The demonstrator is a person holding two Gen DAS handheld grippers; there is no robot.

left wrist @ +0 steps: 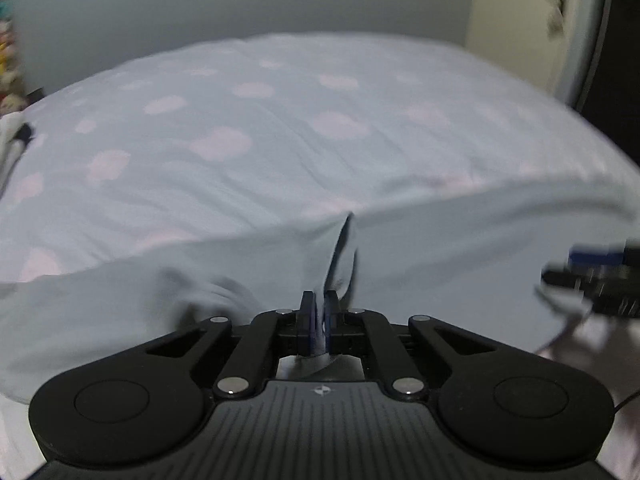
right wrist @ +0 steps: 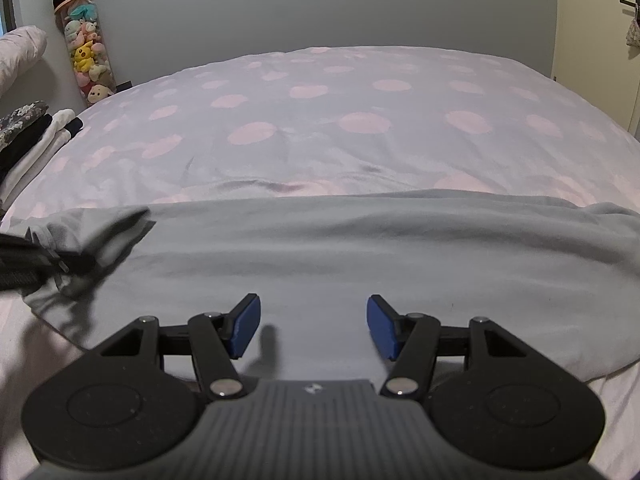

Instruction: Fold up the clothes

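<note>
Left gripper: the black two-finger left gripper with blue pads [left wrist: 319, 320] was pinched tight on a raised fold of the garment, cloth bunched between its pads and trailing down behind them
Right gripper: the black two-finger right gripper with blue pads [right wrist: 314, 326] stood with its jaws apart above the garment, nothing between them (its shadow fell on the cloth just below)
Garment: the plain light grey cloth garment [right wrist: 340, 264] lay spread across the near part of the bed, its far edge running from side to side, its left end rumpled where the left gripper met it
Bed: the pale bedspread with large pink dots [right wrist: 360, 120] stretched away beyond the garment to the wall
Folded pile: a stack of folded white, dark and patterned clothes [right wrist: 36, 140] sat at the bed's left edge, well apart from the garment
Toys: a tall clear tube of small plush toys [right wrist: 86, 48] stood in the far left corner, a panda plush on top
</note>
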